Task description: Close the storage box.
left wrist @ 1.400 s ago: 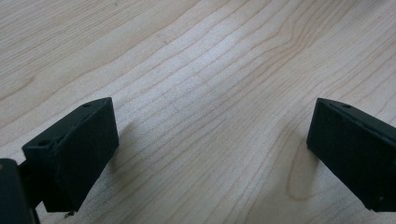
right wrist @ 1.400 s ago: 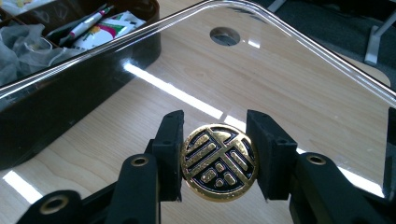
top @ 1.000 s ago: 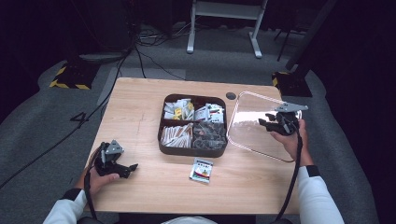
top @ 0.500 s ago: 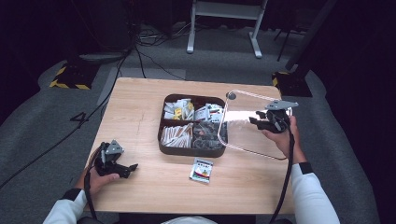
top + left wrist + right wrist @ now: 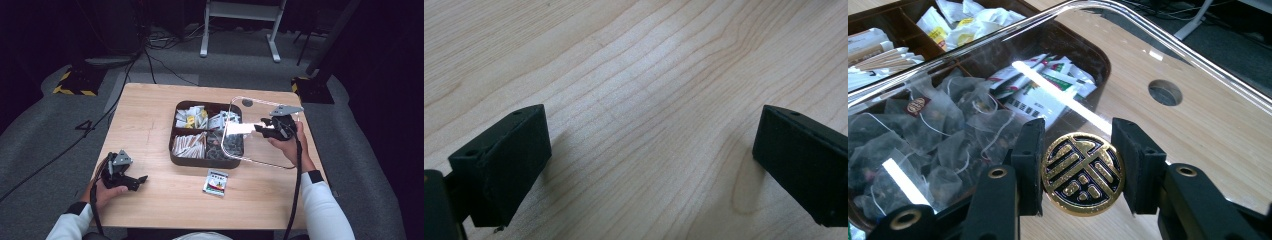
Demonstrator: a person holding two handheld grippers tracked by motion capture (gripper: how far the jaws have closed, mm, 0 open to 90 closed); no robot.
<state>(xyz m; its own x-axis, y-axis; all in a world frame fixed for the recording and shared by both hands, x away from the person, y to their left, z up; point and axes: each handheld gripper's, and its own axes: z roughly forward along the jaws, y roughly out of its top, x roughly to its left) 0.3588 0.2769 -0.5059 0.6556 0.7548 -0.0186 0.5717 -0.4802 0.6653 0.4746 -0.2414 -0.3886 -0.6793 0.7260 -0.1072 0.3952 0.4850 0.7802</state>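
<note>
Nearest the person, the left tongs [image 5: 141, 179] rest low on the bench [image 5: 150, 120], well to the near left of the brown box [image 5: 200, 161], their jaws spread wide with only bare wood between them. A small packet [image 5: 216, 182] lies flat on the bench just in front of the box. Farther on, the right tongs [image 5: 260, 128] grip the clear lid [image 5: 235, 145] by its round gold knob [image 5: 1083, 173], one pad [image 5: 1030, 165] pressed to each side of it, jaws about half open. The lid hangs over the box's right side, tilted, its left edge over the tea bags [image 5: 943, 135], its long axis running from near to far across the bench.
</note>
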